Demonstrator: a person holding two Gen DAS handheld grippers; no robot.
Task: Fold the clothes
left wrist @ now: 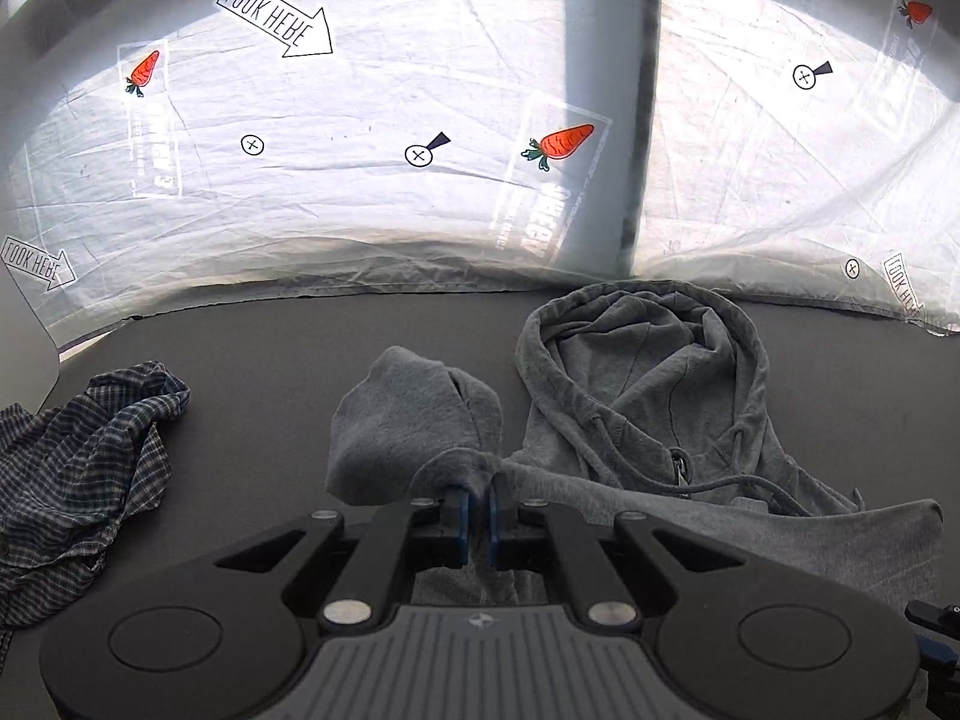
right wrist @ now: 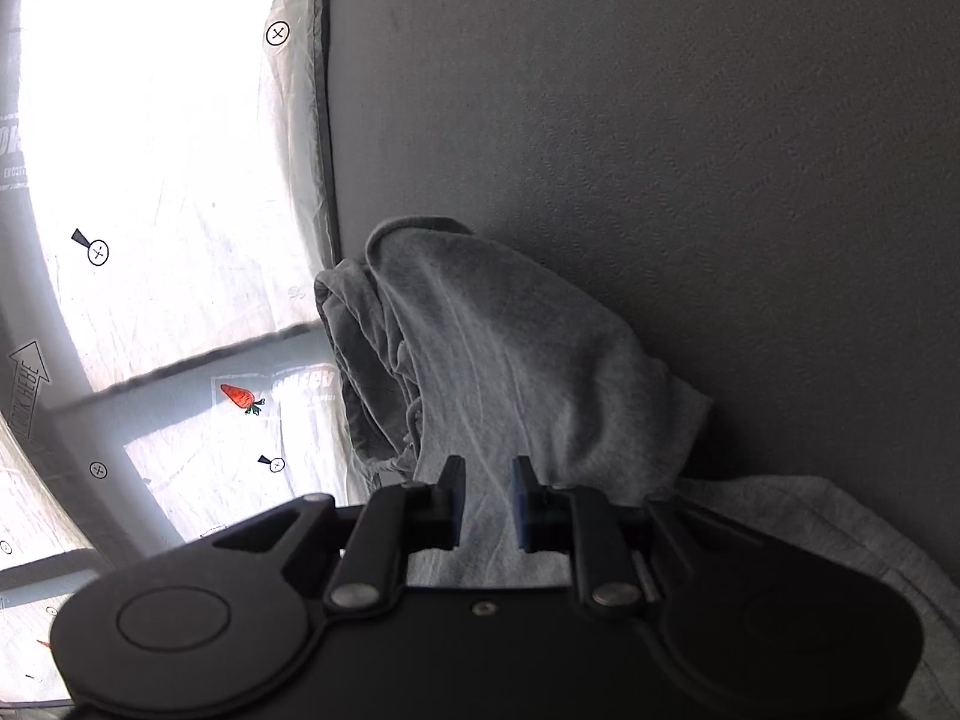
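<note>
Plaid shirt [left wrist: 84,468]: lies crumpled in a loose heap at the left edge of the dark table [left wrist: 258,372], well apart from the grey garment; no fold lines show in it.

Left gripper [left wrist: 477,501]: jaws drawn nearly together, pinching a bunched piece of grey fabric, apparently a sleeve or cuff, that rises in a soft hump just ahead of the fingers.

Grey hoodie [left wrist: 648,396]: sits at centre-right of the table, hood open and standing in a ring, drawstrings and zipper pull trailing over the chest; the body spreads toward the camera under both tools.

Right gripper [right wrist: 486,498]: jaws parted by a narrow gap, poised over a flat stretch of the same grey cloth; whether the pads touch it cannot be told.

Backdrop [left wrist: 360,138]: a white printed sheet with carrots and arrows hangs behind the table.

Progress: the hoodie looks partly gathered rather than squared off, with hood and one sleeve still loose, so by this view folding is under way on it; the plaid shirt remains unfolded.
</note>
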